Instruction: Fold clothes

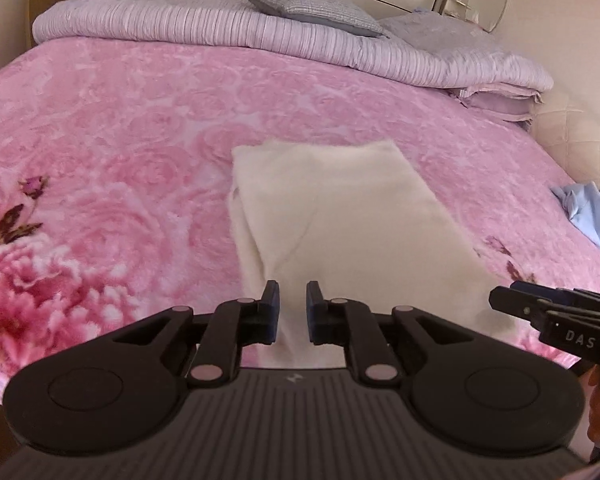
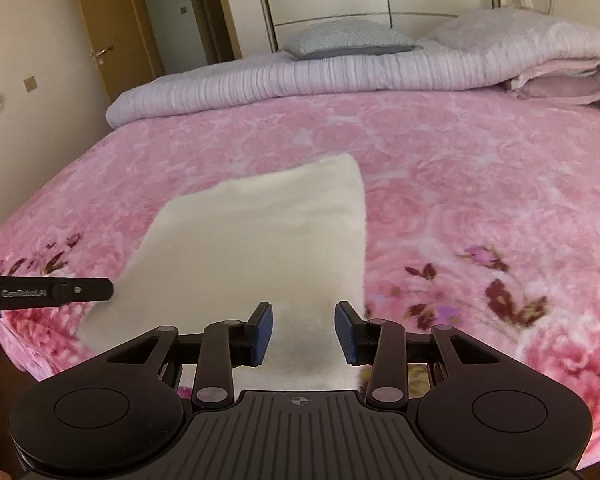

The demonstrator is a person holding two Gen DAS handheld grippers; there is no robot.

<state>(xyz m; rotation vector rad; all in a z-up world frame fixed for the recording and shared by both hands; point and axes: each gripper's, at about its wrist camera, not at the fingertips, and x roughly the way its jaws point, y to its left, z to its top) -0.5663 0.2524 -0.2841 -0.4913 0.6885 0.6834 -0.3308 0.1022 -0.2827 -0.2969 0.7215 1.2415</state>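
Blue pads on the left tool point(image 1: 293, 312) sit a little apart, holding nothing. The right tool point(image 2: 304, 330) gapes wider, empty too. Beyond both, a folded cream cloth point(image 1: 340, 216) lies flat on the pink flowery bed point(image 1: 120, 128), near its front edge.

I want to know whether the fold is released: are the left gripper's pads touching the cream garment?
Apart. The left wrist view shows the left gripper with a clear gap between its pads, the cream garment lying beyond, unpinched.
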